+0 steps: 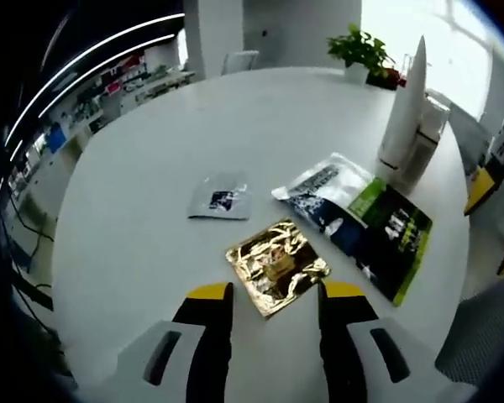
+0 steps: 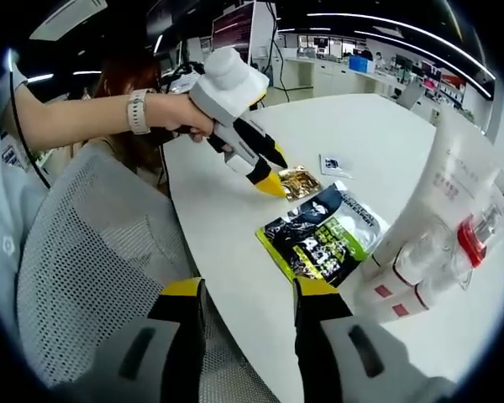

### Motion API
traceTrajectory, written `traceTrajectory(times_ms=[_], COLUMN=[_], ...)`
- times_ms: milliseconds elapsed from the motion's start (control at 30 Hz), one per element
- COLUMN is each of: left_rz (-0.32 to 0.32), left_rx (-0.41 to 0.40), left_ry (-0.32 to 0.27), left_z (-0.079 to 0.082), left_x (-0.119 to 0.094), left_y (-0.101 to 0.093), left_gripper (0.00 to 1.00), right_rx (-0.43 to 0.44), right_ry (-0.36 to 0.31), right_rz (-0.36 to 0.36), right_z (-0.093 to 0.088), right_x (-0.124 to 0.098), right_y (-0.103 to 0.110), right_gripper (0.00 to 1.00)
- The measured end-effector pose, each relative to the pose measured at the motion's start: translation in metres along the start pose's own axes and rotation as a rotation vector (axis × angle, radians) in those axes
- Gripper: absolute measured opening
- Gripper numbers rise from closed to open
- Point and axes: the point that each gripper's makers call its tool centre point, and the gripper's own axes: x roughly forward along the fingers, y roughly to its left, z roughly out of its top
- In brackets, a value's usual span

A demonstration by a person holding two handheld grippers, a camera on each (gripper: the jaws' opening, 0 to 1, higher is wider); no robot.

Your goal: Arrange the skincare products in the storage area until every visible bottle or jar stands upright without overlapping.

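Left gripper view showed the left gripper (image 1: 273,294), jaws spread and empty, above a gold foil sachet (image 1: 278,266) on the white round table (image 1: 134,218). A silver sachet (image 1: 221,196) lay at 11 o'clock, a black-and-green pouch (image 1: 365,220) at 2 o'clock, before a white tube (image 1: 405,105). Right gripper (image 2: 244,298) jaws were spread, empty.

Our left gripper (image 1: 275,291) has its two yellow-tipped jaws apart, with nothing between them. It points down at a slant. In the right gripper view we see our left hand (image 2: 178,114) wrapped around its white handle, arm stretched out, a watch on the wrist. Our right gripper (image 2: 245,290) is also spread wide and holds nothing.
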Motion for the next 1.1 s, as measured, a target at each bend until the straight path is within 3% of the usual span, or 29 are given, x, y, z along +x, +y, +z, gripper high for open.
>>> traceTrajectory(times_ms=[300, 1100], left_rz=[0.017, -0.008], left_rx=[-0.015, 0.010], left_ry=[-0.016, -0.007], left_z=[0.007, 0.012], left_x=[0.007, 0.011], left_y=[0.002, 0.002], left_gripper=[0.30, 0.31], right_rx=[0.006, 0.017], right_ry=[-0.013, -0.010], right_rz=[-0.003, -0.009], right_z=[0.004, 0.002], right_x=[0.000, -0.004], right_y=[0.000, -0.001], right_gripper=[0.42, 0.42])
